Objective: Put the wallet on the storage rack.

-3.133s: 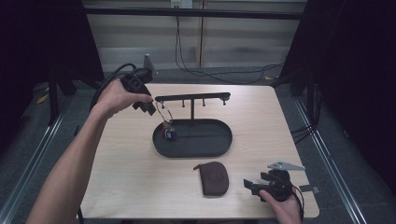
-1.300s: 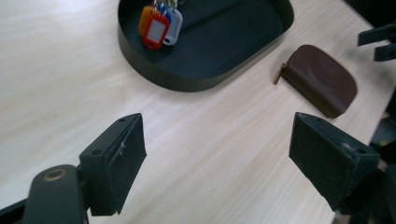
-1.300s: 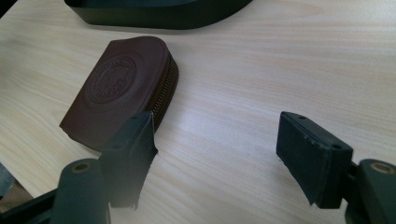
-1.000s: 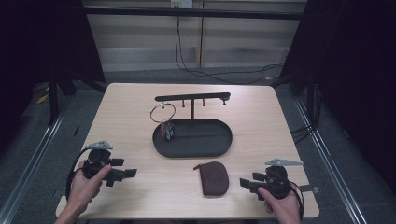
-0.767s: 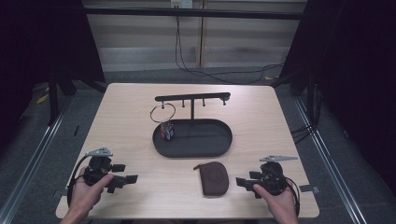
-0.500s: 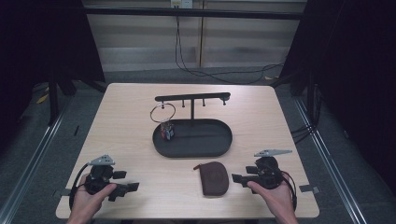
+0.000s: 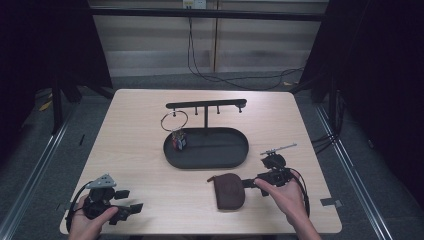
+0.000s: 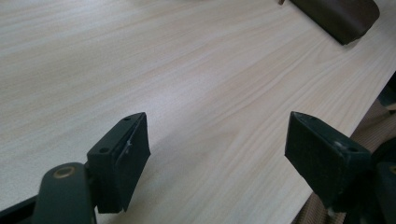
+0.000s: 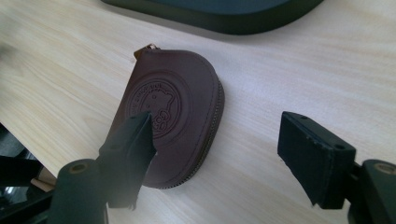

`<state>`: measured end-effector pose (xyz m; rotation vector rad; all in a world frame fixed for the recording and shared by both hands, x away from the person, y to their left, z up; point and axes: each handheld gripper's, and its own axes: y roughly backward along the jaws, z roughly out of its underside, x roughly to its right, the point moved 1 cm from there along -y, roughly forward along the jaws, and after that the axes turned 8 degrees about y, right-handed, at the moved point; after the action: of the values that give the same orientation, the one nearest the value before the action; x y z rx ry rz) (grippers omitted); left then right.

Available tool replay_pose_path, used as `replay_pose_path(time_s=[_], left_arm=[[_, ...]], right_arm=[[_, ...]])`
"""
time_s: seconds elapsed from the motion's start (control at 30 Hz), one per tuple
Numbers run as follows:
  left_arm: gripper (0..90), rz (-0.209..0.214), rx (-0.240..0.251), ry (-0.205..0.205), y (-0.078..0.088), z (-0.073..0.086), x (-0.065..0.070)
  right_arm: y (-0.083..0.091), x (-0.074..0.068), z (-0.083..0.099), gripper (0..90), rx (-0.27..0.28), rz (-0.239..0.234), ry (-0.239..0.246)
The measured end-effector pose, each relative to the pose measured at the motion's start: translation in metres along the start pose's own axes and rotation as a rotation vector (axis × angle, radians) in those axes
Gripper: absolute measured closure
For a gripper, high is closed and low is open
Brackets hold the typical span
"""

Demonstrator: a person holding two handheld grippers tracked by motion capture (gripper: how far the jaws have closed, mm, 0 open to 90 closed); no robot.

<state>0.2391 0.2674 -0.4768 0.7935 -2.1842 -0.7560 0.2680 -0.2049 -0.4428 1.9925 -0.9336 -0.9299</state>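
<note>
The right gripper [image 7: 251,183] had just been opening, jaws wide apart with nothing clamped, close by the right edge of the brown pouch [image 7: 228,190] lying flat on the near table [image 7: 135,150]. Farther off, the black tray [image 7: 210,155] held a key ring [image 7: 176,131]. The left gripper [image 7: 131,207] hung spread and empty at the near left.

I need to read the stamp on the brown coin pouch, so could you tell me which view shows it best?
The right gripper view: the brown coin pouch lies flat, with its round embossed stamp and zip edge clear. The high view shows the pouch small, its stamp unreadable. The left gripper view catches just one corner.
</note>
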Motion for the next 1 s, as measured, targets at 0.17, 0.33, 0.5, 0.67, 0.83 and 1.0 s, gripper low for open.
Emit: replay_pose_path(time_s=[0.17,0.33,0.5,0.67,0.83,1.0], left_arm=[[21.8,-0.001,-0.006,-0.01,-0.002,0.002,0.002],[22.3,-0.009,-0.024,-0.003,-0.005,0.002,0.0],[22.3,-0.003,-0.03,-0.008,-0.007,0.002,0.001],[23.1,-0.004,-0.048,0.008,-0.008,0.001,-0.002],[23.1,0.001,-0.048,0.006,-0.008,0.001,-0.001],[23.1,0.01,-0.052,-0.004,-0.008,0.001,-0.002]], right_arm=[[-0.011,-0.003,-0.007,30.9,-0.107,0.014,0.001],[-0.02,-0.008,-0.01,35.6,-0.152,-0.008,0.012],[-0.027,-0.013,-0.014,36.8,-0.161,0.004,0.037],[-0.03,-0.014,-0.017,40.6,-0.177,0.024,0.037],[-0.035,-0.014,-0.019,42.1,-0.193,0.002,0.013],[-0.037,-0.015,-0.021,44.4,-0.203,-0.004,-0.004]])
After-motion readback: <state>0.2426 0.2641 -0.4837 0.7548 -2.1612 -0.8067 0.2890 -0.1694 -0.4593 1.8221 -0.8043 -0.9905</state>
